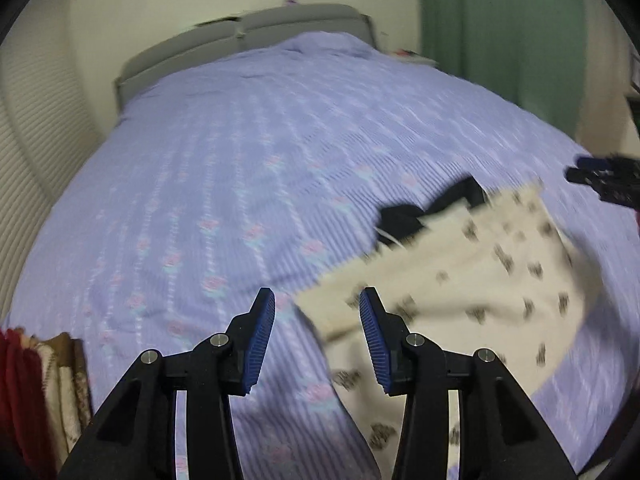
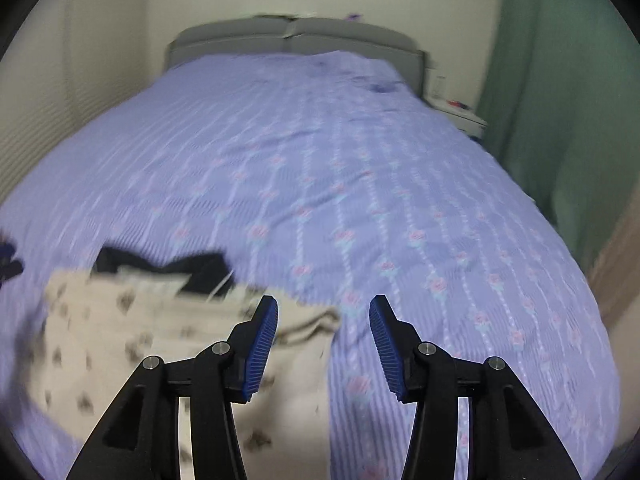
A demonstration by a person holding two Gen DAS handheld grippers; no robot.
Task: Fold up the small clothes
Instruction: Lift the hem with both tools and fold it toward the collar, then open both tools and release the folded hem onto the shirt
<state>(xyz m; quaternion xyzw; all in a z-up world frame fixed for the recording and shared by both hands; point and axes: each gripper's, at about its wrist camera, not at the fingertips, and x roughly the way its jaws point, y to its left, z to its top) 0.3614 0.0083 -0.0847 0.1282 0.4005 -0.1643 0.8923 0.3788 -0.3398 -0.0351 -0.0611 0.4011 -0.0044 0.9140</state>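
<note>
A cream garment with dark prints [image 1: 460, 280] lies blurred on the purple bedspread [image 1: 240, 160], partly over a black garment [image 1: 432, 208]. My left gripper [image 1: 318, 308] hovers open above the cream garment's left corner, its blue pads touching nothing. In the right wrist view the cream garment [image 2: 120, 340] and the black garment [image 2: 160, 268] sit at the lower left. My right gripper [image 2: 324, 308] is open over the cloth's right corner and the bedspread [image 2: 400, 200], gripping nothing. The right gripper's dark tip [image 1: 596, 180] shows at the right edge of the left wrist view.
A grey headboard [image 1: 260, 36] stands at the bed's far end, with a green curtain [image 1: 500, 20] to its right. Folded red and tan fabrics [image 1: 40, 380] lie at the bed's near left edge. A small white stand [image 2: 456, 112] sits beside the headboard.
</note>
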